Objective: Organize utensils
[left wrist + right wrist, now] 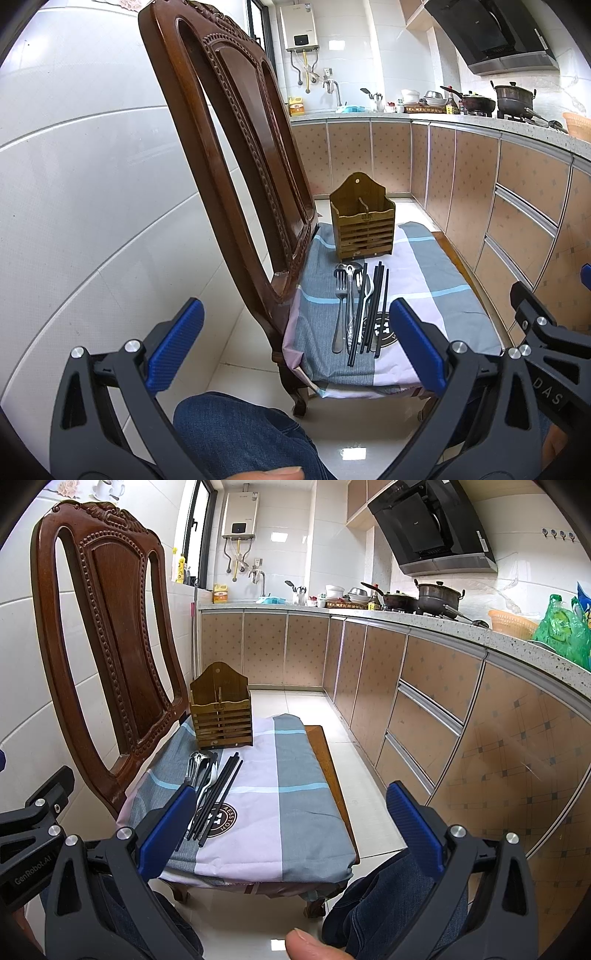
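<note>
A wooden slatted utensil holder [362, 221] [221, 712] stands upright at the far end of a cloth-covered chair seat [436, 280] [288, 775]. In front of it lie a fork [340, 302], a ladle and spoons [351, 291] [201, 766], a white spoon [365, 306], and several black chopsticks [373, 310] [218, 794], side by side. My left gripper [295, 347] is open, held near the seat's front edge with nothing between its fingers. My right gripper [291, 830] is also open and empty, low over the front of the seat.
The carved wooden chair back [229, 147] [110, 646] rises on the left of the seat. Kitchen cabinets [424, 701] and a counter with pots [436, 594] run along the right. A person's jeans-clad knees [236, 435] [388, 904] are below. The tiled floor [325, 720] lies between chair and cabinets.
</note>
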Tool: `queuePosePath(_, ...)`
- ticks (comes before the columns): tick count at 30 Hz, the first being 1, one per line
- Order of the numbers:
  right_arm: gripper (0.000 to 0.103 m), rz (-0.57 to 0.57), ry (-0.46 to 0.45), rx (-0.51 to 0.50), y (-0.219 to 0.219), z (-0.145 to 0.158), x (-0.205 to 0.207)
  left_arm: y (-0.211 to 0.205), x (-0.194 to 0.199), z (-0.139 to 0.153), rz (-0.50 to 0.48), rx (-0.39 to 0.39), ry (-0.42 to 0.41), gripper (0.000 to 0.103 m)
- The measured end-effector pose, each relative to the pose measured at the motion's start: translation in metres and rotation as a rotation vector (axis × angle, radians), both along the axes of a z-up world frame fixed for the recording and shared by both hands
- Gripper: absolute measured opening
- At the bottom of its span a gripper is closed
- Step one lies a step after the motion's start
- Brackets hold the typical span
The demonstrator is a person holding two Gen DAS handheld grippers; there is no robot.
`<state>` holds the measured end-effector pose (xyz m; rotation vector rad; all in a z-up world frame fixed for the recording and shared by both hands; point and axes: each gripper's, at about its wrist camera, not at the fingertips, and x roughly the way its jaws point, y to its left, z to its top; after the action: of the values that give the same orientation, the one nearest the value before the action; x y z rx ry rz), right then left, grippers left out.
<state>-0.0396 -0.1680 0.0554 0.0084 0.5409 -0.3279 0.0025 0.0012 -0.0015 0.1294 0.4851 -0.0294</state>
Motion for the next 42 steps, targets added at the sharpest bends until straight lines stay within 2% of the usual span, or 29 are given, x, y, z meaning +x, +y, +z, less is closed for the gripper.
queuePosePath(42, 0.1, 0.002, 0.005, 0.001, 0.0037, 0.0021, 0.0012, 0.0018, -0.0024, -0.0014, 0.009, 0.005, 0.007, 0.099)
